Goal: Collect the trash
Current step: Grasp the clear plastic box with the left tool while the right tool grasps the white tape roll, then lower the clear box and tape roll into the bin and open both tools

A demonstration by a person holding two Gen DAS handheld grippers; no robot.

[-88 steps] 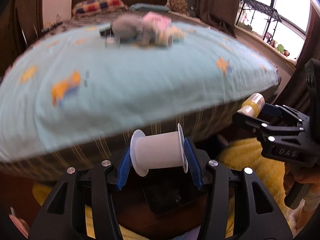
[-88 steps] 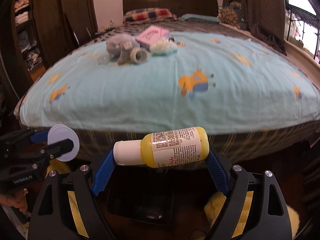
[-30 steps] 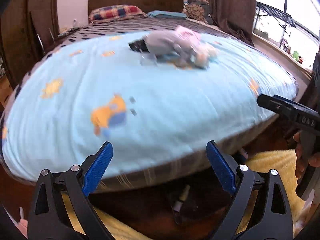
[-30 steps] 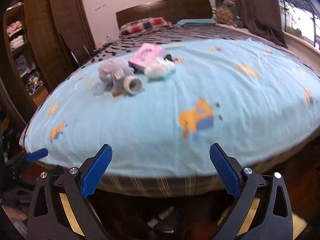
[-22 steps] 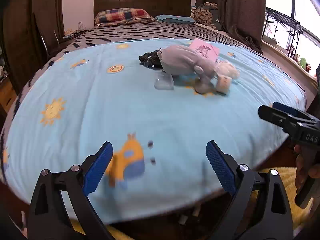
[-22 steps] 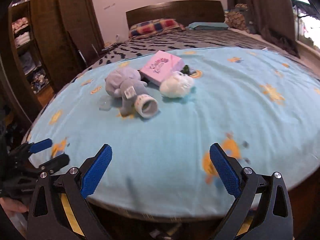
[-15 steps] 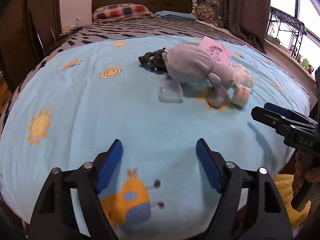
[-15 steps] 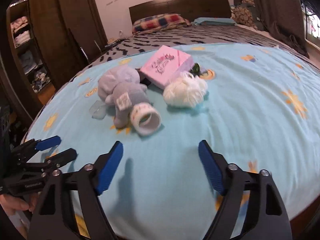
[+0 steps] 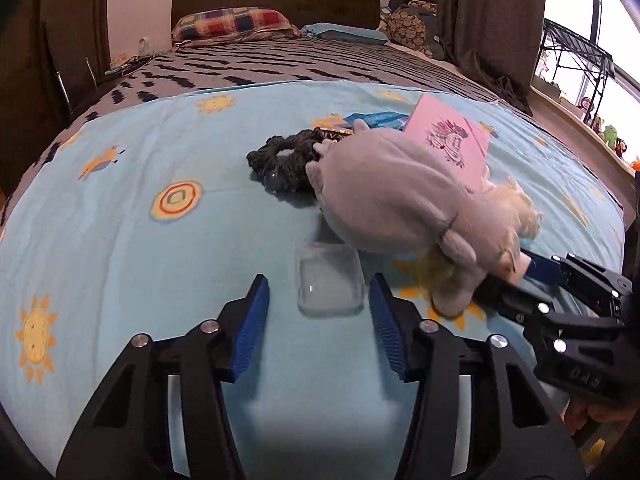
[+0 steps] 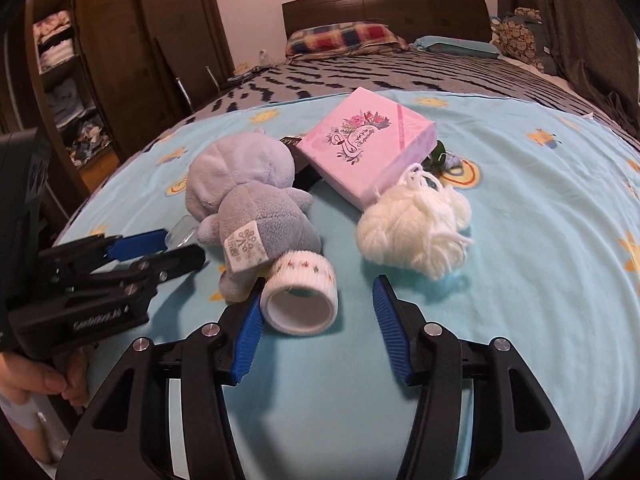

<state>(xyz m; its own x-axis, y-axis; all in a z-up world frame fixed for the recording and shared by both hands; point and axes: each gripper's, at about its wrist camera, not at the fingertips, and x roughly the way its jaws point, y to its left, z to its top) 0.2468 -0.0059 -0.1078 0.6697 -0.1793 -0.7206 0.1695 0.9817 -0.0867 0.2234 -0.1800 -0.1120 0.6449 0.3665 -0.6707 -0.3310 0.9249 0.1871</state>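
Observation:
A small clear plastic box lies on the light blue bedsheet. My left gripper straddles it, jaws closing, with a gap at each blue pad. A white patterned tape roll lies on its side against a grey plush toy. My right gripper is around the roll, jaws closing. Its left pad is at the roll's edge and its right pad stands well clear. Each gripper also shows in the other's view: the left gripper and the right gripper, whose tips are partly hidden by the plush.
A pink box, a white yarn ball and a dark scrunchie crowd behind the plush. A wardrobe stands left of the bed, curtains and a window to the right. A hand holds the left gripper.
Both grippers came forward over the bed to the pile and their jaws narrowed. The spool and yellow bottle held earlier are gone from them. The box and roll now sit between the fingers.

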